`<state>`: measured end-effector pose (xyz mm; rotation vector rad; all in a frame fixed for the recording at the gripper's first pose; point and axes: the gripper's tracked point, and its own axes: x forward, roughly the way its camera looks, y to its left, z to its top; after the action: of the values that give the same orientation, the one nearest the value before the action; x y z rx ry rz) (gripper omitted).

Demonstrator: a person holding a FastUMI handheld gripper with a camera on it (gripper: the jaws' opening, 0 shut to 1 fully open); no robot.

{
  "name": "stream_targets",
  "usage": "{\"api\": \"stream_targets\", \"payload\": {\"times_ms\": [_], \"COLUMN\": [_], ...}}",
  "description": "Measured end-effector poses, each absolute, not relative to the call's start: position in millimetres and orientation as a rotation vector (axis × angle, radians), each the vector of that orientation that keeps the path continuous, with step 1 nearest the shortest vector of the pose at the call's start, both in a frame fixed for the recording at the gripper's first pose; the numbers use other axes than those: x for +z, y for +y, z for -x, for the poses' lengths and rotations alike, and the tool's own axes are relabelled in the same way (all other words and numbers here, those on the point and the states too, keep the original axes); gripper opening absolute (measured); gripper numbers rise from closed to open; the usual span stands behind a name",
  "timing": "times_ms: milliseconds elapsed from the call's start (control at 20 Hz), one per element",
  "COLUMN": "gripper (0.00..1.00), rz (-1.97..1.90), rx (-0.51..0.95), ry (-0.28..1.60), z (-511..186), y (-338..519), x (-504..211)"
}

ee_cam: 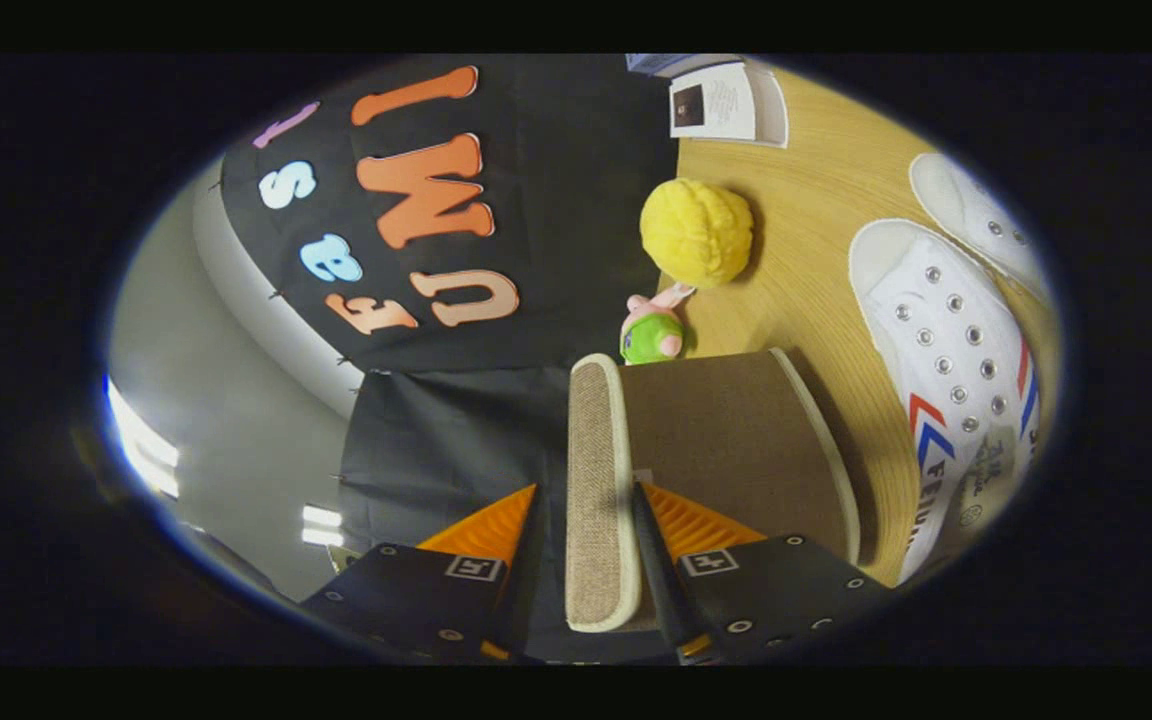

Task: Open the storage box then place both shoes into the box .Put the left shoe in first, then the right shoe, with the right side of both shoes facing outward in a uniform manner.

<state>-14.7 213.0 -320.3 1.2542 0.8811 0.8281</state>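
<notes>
The brown storage box (pixel 726 440) with pale trim stands on the wooden table (pixel 806 200), just ahead of my fingers. Its lid (pixel 596 470), a textured brown flap edged in white, is raised on edge and runs between my two fingers. My gripper (pixel 586 487) is shut on this lid, one finger on each face. Beyond the box on the right lie two white canvas shoes: the nearer one (pixel 956 370) has red and blue chevrons on its side and metal eyelets, and the farther one (pixel 976 215) lies beside it.
A yellow plush ball (pixel 696 230) and a small green and pink toy (pixel 652 335) sit on the table just beyond the box, against the black cloth wall. A white paper booklet (pixel 726 100) lies farther back on the table.
</notes>
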Motion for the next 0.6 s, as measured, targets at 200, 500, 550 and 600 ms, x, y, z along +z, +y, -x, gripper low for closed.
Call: {"api": "stream_targets", "payload": {"times_ms": [200, 500, 550, 600], "gripper": [0.27, 0.01, 0.01, 0.01], "rz": [-1.176, -1.193, -1.198, -1.205], "rx": [0.869, 0.891, 0.916, 0.929], "ry": [0.985, 0.904, 0.886, 0.866], "z": [33.1, 27.4, 28.7, 27.2], "y": [232.9, 241.9, 242.3, 242.1], "x": [-336.9, -309.3, -299.4, -290.9]}}
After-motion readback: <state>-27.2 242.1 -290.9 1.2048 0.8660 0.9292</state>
